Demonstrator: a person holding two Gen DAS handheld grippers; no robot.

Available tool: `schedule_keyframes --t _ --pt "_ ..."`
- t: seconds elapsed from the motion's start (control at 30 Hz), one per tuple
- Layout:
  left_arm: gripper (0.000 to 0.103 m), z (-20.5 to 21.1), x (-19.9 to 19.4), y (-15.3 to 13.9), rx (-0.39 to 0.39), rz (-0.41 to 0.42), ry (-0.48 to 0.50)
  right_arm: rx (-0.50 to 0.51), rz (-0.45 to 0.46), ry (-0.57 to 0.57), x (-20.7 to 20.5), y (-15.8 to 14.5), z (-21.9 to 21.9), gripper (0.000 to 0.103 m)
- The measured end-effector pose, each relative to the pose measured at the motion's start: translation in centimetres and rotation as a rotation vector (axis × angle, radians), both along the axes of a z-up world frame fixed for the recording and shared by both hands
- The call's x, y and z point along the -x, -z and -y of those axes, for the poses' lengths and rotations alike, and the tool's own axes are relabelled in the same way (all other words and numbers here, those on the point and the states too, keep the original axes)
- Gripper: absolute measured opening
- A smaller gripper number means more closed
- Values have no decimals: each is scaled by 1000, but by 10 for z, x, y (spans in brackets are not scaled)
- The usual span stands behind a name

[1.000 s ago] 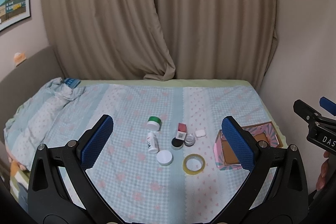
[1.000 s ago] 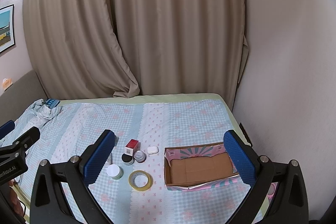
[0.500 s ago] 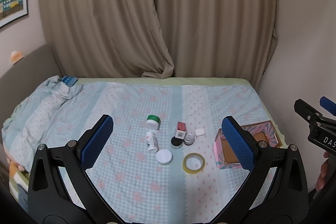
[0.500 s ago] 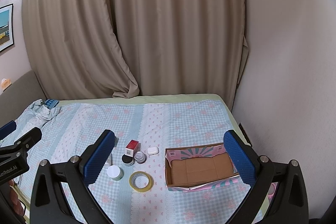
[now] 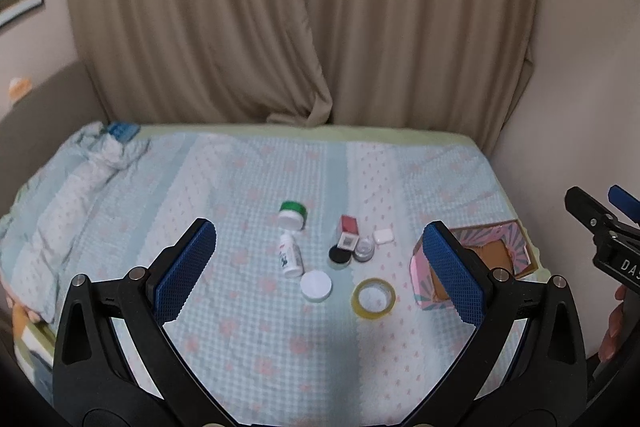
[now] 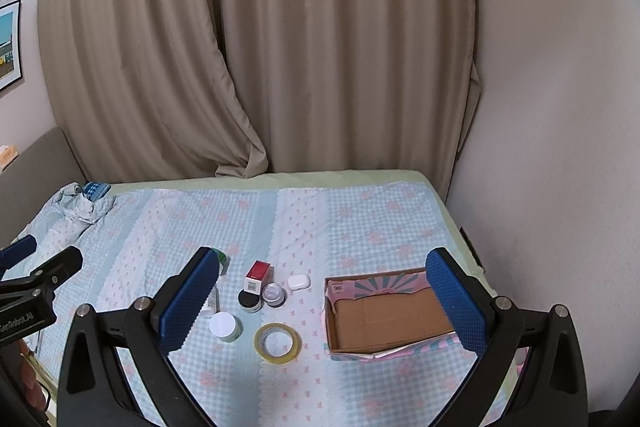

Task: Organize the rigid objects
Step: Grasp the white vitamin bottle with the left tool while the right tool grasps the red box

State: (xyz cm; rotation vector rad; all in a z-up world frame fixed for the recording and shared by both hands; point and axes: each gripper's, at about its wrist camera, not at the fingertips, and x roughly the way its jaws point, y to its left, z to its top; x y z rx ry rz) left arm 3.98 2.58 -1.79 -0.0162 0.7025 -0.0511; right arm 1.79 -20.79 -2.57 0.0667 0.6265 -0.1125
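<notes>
Small objects lie grouped on the bed: a green-lidded jar, a white bottle lying down, a white-lidded jar, a tape roll, a red box, a black-lidded jar, a clear-lidded jar and a white earbud case. An open, empty pink cardboard box sits to their right. My left gripper and right gripper are both open, empty, held above the bed.
The bed has a light blue checked cover. A crumpled quilt lies at the left with a blue item on it. Beige curtains hang behind; a wall borders the right side.
The left wrist view has tilted up and drifted slightly toward the objects. The right gripper has barely moved. Both grippers stay open; no object has moved.
</notes>
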Motion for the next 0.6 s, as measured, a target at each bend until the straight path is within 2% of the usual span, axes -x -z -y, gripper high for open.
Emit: schedule_keyframes --t 0.13,0.27,0.4,0.6 --pt "102 -29 -35 25 27 -106 -17 -24 -69 -9 -27 12 -13 103" --pt "102 -59 -76 61 61 -209 -27 -110 -180 -25 -66 38 -27 103" --pt "102 -82 -126 112 78 -307 -28 -163 -305 -44 -113 75 -40 103" --pt "102 -100 -202 204 107 -456 -36 -213 -478 -42 -189 149 -56 103"
